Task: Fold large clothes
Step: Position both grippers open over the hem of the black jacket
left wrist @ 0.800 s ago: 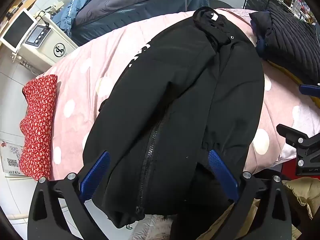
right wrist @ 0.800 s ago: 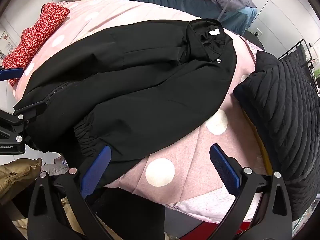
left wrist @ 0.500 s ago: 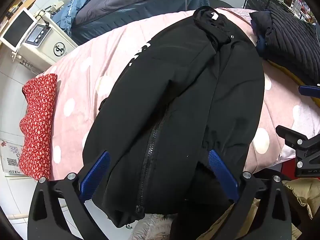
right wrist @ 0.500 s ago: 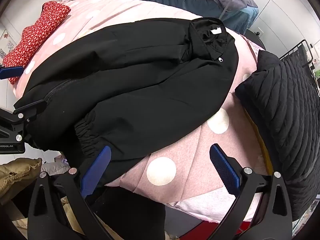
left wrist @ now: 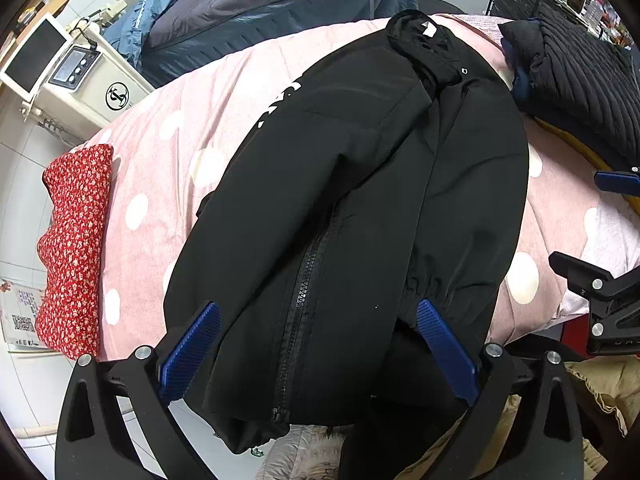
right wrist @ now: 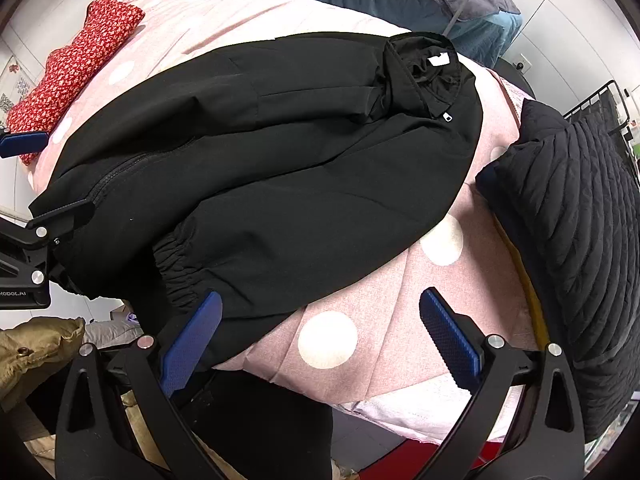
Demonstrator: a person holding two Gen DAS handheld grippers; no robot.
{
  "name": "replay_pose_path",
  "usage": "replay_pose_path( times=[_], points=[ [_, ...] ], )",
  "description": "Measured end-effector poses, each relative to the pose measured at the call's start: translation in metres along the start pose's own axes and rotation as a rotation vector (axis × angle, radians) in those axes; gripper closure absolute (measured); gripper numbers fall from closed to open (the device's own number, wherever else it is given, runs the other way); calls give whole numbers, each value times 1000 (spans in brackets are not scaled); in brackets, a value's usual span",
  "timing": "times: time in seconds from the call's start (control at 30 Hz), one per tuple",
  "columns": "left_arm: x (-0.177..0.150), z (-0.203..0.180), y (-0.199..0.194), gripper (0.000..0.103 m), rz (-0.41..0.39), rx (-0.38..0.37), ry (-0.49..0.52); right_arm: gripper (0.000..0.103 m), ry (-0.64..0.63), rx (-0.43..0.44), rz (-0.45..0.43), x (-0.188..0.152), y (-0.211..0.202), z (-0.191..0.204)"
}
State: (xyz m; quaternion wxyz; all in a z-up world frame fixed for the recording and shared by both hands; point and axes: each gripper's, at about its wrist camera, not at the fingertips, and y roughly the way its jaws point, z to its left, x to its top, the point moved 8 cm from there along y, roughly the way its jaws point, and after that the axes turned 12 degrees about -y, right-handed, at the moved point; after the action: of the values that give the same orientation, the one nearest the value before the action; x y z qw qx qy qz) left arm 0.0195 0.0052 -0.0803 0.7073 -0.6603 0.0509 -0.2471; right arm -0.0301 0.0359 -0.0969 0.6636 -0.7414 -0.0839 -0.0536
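My left gripper [left wrist: 318,354] points steeply down with its two blue ribbed pads wide apart, and nothing is pressed between them; under the gap hangs the hem of the large black zip-front jacket [left wrist: 360,208], with its closed zipper [left wrist: 302,300] running away from me between the pads. My right gripper [right wrist: 320,334] is also spread fully, holding nothing; its left pad is over the gathered elastic cuff [right wrist: 176,268] of the jacket, its right pad over the pink bedcover with white dots [right wrist: 360,360]. The jacket lies flat on this cover, sleeves folded onto the front, the hem hanging over the near edge, the collar with a white label [right wrist: 438,59] at the far end. Left of my left gripper lies a folded red flowered cloth [left wrist: 74,248]. Right of my right gripper is a black quilted garment [right wrist: 576,216]. Beyond the bed is a grey-blue duvet [left wrist: 272,4].
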Motion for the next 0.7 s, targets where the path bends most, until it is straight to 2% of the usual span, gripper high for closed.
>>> replay_pose_path(
  times=[0.7],
  points=[
    [-3,5,7,6,13,-3,7,5,4,7,15,-2,2,2]
  ],
)
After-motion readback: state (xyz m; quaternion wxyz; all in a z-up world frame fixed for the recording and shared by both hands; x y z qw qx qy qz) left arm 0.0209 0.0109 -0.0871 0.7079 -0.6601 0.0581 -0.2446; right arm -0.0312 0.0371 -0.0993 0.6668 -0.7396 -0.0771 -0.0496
